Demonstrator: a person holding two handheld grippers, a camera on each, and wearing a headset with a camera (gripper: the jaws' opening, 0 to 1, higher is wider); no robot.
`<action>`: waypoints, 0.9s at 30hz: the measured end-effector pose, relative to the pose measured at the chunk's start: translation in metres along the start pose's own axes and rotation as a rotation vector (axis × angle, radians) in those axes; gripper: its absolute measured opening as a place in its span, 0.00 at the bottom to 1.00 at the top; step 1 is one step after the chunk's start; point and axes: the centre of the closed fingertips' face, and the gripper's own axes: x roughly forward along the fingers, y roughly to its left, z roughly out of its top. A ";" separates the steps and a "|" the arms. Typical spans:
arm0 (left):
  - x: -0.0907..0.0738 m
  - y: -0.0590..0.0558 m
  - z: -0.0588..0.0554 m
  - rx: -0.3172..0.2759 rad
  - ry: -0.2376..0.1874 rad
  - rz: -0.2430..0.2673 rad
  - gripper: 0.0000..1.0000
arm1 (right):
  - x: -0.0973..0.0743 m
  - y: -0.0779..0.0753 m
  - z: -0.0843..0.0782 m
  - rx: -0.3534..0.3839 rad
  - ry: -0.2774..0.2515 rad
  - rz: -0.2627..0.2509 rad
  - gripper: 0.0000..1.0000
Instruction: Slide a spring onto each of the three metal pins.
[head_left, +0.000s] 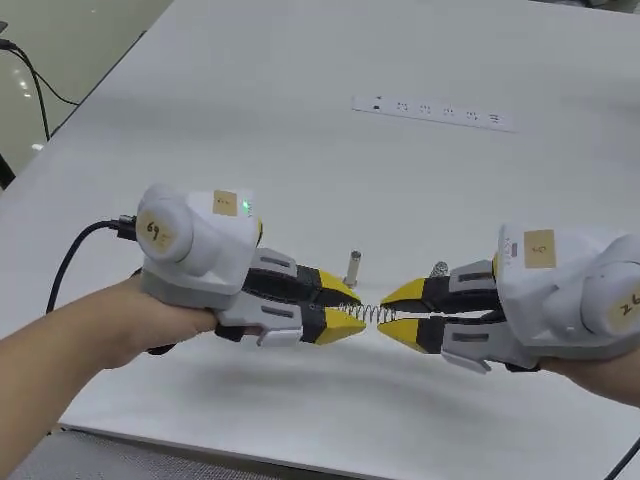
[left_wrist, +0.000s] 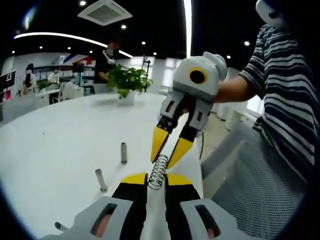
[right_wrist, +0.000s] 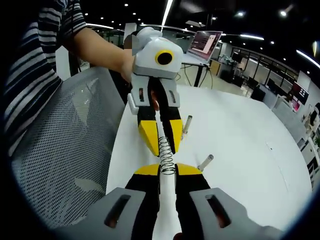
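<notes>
Left gripper (head_left: 345, 318): I see it pinching one end of the spring (head_left: 375, 313).
Right gripper (head_left: 402, 316): clamped on the other end, just in front of the pins (head_left: 353, 268).
Pin count: two in head view, three in left gripper view.
Surface: white table (head_left: 300, 100), power strip (head_left: 435, 112) far back.
Room: office, plant (left_wrist: 127, 77).

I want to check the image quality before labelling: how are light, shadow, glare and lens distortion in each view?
Head view: even light, a soft shadow on the table under the left tool and right tool, straight lines. Left gripper view: dark ceiling, a glaring light strip, table edge curved by fisheye. Right gripper view: same curving; the spring is sharp.
</notes>
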 end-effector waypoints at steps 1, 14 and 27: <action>0.000 0.000 0.000 0.000 -0.001 0.000 0.04 | 0.000 0.000 0.000 0.001 -0.002 0.002 0.07; 0.002 -0.008 0.003 0.010 0.013 -0.045 0.03 | -0.003 0.004 -0.002 0.027 -0.014 0.024 0.08; 0.003 -0.012 0.003 0.014 0.016 -0.071 0.02 | -0.003 0.005 -0.006 0.080 -0.038 0.033 0.10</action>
